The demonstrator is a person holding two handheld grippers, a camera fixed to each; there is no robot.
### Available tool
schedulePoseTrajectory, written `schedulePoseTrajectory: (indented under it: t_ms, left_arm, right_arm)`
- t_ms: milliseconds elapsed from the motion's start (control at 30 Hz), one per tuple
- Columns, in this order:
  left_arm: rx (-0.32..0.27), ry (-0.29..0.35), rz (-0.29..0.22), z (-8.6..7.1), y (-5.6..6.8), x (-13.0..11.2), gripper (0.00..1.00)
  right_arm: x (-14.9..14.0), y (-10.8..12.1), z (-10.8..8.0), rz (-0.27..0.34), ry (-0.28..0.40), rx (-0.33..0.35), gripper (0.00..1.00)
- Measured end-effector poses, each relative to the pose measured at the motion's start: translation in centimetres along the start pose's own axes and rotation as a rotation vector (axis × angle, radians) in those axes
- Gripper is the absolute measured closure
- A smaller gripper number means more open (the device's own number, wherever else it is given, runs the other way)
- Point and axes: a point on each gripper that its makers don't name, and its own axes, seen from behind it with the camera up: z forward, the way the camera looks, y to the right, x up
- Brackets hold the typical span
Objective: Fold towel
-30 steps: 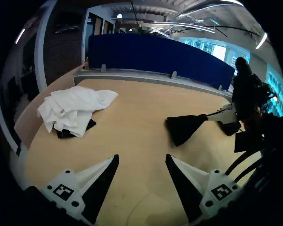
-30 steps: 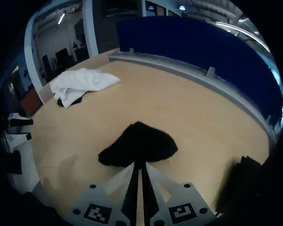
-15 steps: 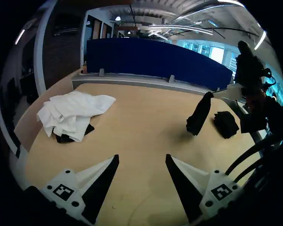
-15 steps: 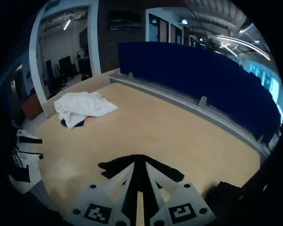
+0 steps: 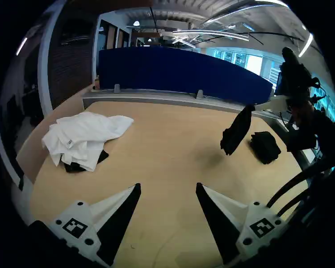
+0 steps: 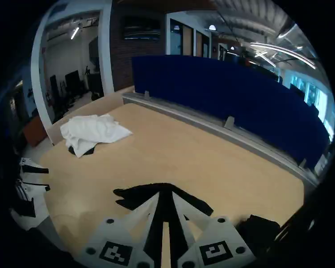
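A black towel (image 5: pixel 233 132) hangs in the air above the wooden table (image 5: pixel 167 134), pinched at its top by my right gripper (image 5: pixel 253 107). In the right gripper view the same gripper (image 6: pixel 165 195) is shut on the black towel (image 6: pixel 145 196), which spreads to both sides of the fingers. My left gripper (image 5: pixel 167 192) is low over the table's near edge, open, with nothing between its fingers. A crumpled white towel pile (image 5: pixel 82 136) lies at the table's left, and the white towel pile (image 6: pixel 92 131) is far left from the right gripper.
A folded black stack (image 5: pixel 265 145) sits at the table's right side, just past the hanging towel. A dark cloth (image 5: pixel 76 166) pokes out under the white pile. A blue partition (image 5: pixel 181 71) runs along the far edge. A person (image 5: pixel 301 107) stands at the right.
The right gripper has lifted the black towel off the table; it now hangs beside the black stack. The left gripper has stayed open and nearly still.
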Motion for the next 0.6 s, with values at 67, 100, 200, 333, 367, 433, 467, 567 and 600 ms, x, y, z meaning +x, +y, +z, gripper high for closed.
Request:
schedulePoseTrajectory:
  t_ms: [67,100,200,333,367,433,467,567,600]
  left_arm:
    - [-0.001,0.000,0.001,0.0,0.1,0.0,0.09]
    - [-0.002,0.000,0.002,0.0,0.2,0.0,0.09]
    - [-0.004,0.000,0.003,0.0,0.3,0.1,0.09]
    - [-0.005,0.000,0.007,0.1,0.5,0.1,0.09]
    - [-0.005,-0.001,0.008,0.1,0.5,0.1,0.09]
    - [-0.005,-0.002,0.009,0.1,0.5,0.1,0.09]
    - [-0.004,-0.003,0.010,0.1,0.6,0.0,0.09]
    - [-0.004,-0.005,0.012,0.1,0.6,0.0,0.09]
    - [-0.004,-0.006,0.012,0.2,0.6,0.0,0.09]
  right_arm:
    - [0.3,0.7,-0.3,0.008,0.003,-0.006,0.95]
    - [0.4,1.1,-0.5,0.012,0.005,-0.009,0.95]
    - [0.8,2.5,-1.1,0.016,0.008,-0.023,0.95]
    - [1.1,4.8,-1.8,0.020,0.008,-0.049,0.95]
    - [1.2,5.5,-2.0,0.023,0.008,-0.057,0.95]
    - [1.4,6.8,-2.4,0.028,0.008,-0.071,0.95]
    - [1.5,7.5,-2.6,0.031,0.008,-0.078,0.95]
    - [1.6,9.8,-3.1,0.034,0.004,-0.105,0.95]
    - [1.7,10.5,-3.3,0.035,0.003,-0.115,0.95]
